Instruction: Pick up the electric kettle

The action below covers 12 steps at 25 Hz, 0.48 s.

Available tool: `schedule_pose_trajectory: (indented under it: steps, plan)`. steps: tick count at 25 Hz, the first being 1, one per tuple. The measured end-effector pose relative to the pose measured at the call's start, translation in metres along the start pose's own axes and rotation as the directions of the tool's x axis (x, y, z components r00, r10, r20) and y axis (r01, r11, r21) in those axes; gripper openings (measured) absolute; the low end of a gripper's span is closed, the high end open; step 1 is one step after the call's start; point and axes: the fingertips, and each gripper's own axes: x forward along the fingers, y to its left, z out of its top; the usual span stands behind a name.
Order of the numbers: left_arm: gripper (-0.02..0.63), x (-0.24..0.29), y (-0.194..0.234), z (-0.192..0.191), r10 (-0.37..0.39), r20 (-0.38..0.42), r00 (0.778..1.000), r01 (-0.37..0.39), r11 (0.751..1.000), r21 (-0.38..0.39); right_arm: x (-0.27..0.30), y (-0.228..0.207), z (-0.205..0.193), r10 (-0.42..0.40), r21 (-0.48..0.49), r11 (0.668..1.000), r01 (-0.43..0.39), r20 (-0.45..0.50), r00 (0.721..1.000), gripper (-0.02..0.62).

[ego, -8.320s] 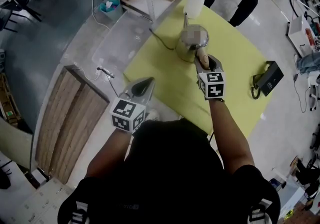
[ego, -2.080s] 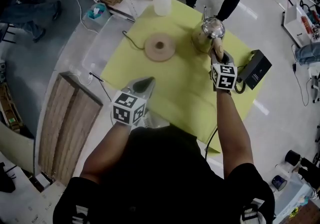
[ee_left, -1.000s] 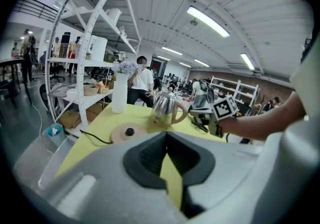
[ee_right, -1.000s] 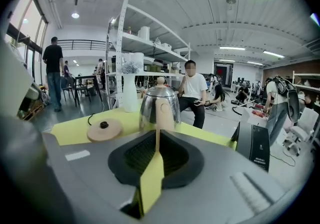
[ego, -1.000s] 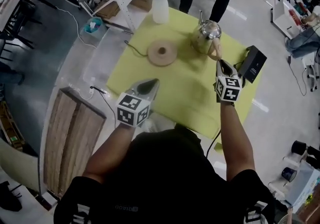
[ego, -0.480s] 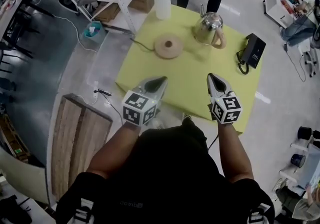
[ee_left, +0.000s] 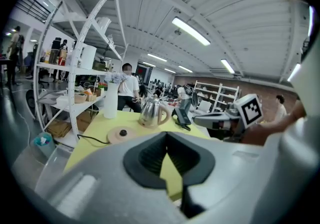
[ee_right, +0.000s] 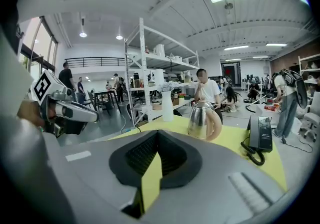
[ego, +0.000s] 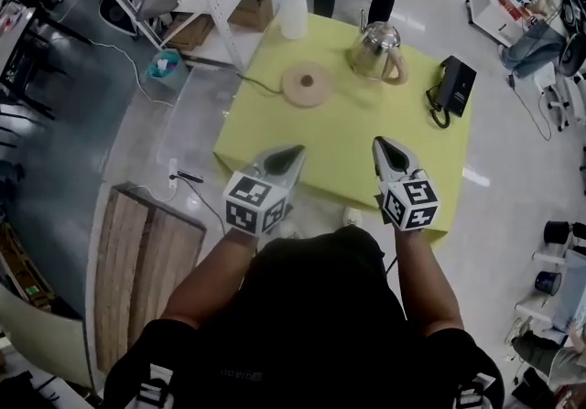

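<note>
Head view: the kettle [ego: 374, 48] stands upright on the far side of the yellow table [ego: 348, 146], to the right of the round base [ego: 307, 84] and apart from it, with the phone [ego: 455, 85] further right. A vase [ego: 293, 12] stands at the far edge. The left gripper [ego: 294, 152] and right gripper [ego: 382, 142] hover side by side over the near edge, well apart from the kettle, each coming to a closed point.

Left gripper view: the jaws are clenched together with nothing between them, only a sliver of table showing through. Beyond them stand the base [ee_left: 121, 134], the kettle [ee_left: 152, 113] and the vase [ee_left: 110, 100]; the right gripper [ee_left: 200, 119] reaches in from the right.

Right gripper view: the jaws are likewise pressed together and empty. The kettle [ee_right: 202, 120] stands ahead on the table, handle turned towards the phone [ee_right: 261, 135], with the vase [ee_right: 167, 106] to its left. The left gripper [ee_right: 90, 116] shows at the left edge.
</note>
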Motion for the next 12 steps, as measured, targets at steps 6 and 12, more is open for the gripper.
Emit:
schedule_pose_trajectory:
  steps: [6,12]
  plan:
    - [0.002,-0.003,-0.005,0.0,0.04,0.018,0.999,-0.039,0.999,-0.015,-0.006,0.001,0.001,0.045,-0.015,0.999,-0.045,-0.006,0.999,0.003]
    - [0.002,0.013,-0.024,0.0,0.095,0.047,0.994,-0.092,0.994,-0.06,-0.018,-0.016,0.0,0.105,-0.035,0.994,-0.106,-0.019,0.994,0.003]
